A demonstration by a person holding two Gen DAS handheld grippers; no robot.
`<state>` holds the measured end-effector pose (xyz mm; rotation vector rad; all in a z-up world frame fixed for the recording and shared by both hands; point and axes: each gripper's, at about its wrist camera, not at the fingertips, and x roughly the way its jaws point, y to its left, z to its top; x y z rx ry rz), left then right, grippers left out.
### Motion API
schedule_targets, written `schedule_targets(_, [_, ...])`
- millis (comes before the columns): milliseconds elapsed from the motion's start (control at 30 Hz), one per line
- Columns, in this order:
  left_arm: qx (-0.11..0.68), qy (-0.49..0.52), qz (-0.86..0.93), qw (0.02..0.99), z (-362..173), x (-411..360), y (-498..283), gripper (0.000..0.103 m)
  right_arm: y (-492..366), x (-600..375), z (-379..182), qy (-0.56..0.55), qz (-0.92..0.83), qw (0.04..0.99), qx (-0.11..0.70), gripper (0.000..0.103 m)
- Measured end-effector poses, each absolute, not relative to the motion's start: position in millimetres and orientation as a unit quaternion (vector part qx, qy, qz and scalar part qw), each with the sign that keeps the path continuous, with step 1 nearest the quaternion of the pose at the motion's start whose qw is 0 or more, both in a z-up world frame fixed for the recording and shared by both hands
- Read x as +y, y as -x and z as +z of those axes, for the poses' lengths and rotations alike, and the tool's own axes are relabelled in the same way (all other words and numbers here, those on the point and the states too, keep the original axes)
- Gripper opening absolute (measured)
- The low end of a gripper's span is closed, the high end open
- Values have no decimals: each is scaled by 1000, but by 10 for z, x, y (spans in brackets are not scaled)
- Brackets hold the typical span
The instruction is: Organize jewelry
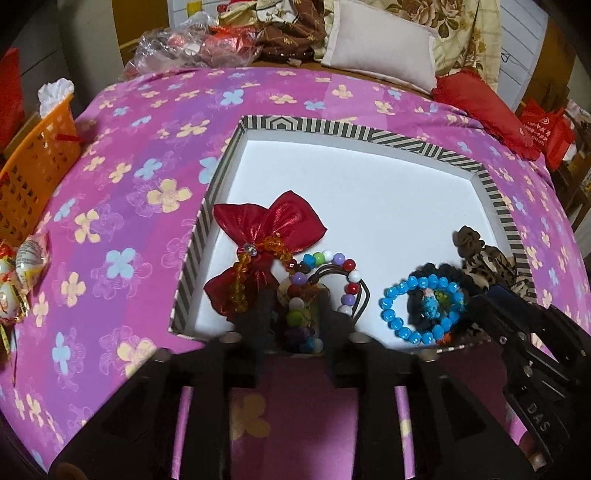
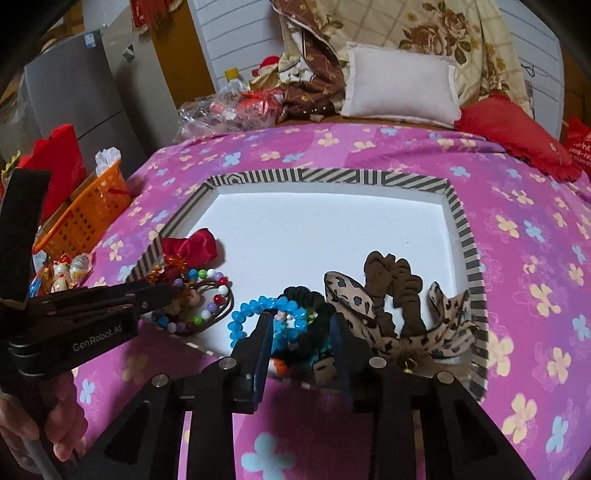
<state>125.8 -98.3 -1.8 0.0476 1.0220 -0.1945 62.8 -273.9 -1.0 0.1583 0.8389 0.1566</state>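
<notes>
Left gripper (image 1: pixel 293 314) nearest the lens, jaws partly apart either side of the multicolour bead bracelet (image 1: pixel 325 284); can't tell if they actually pinch it. Right gripper (image 2: pixel 301 325) likewise straddles black scrunchie (image 2: pixel 314 299) beside blue bead bracelet (image 2: pixel 255 314), grip unclear. Surface: bed under pink floral sheet (image 1: pixel 129 206); white pillow (image 2: pixel 400 83) and floral quilt (image 2: pixel 436 33) at the far end. Striped-rim tray (image 1: pixel 495 192) on the sheet holds the jewelry along its near edge, including red bow (image 1: pixel 266 236). Orange basket (image 1: pixel 33 173) left.
</notes>
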Motion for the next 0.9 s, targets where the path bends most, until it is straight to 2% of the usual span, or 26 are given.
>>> schedule_targets(167, [469, -33, -87, 879, 70, -963, -1078, 46, -467, -2760, 35, -85, 68, 908, 404, 32])
schedule_targets(300, [445, -45, -83, 890, 168, -953, -872, 57, -294, -2785, 62, -86, 56, 911, 399, 39])
schedule_targets(600, [405, -49, -60, 911, 356, -862, -410, 58, 103, -2786, 218, -84, 32, 920, 381, 47])
schedule_targets(667, [400, -45, -58, 914, 401, -836, -319, 58, 183, -2769, 265, -80, 23, 923, 376, 59])
schedule_targets(733, [397, -39, -57, 915, 438, -815, -249, 58, 258, -2746, 315, -77, 20, 927, 366, 63])
schedule_targets(900, [395, -18, -58, 917, 539, -735, -85, 58, 378, -2676, 400, -80, 25, 930, 359, 64])
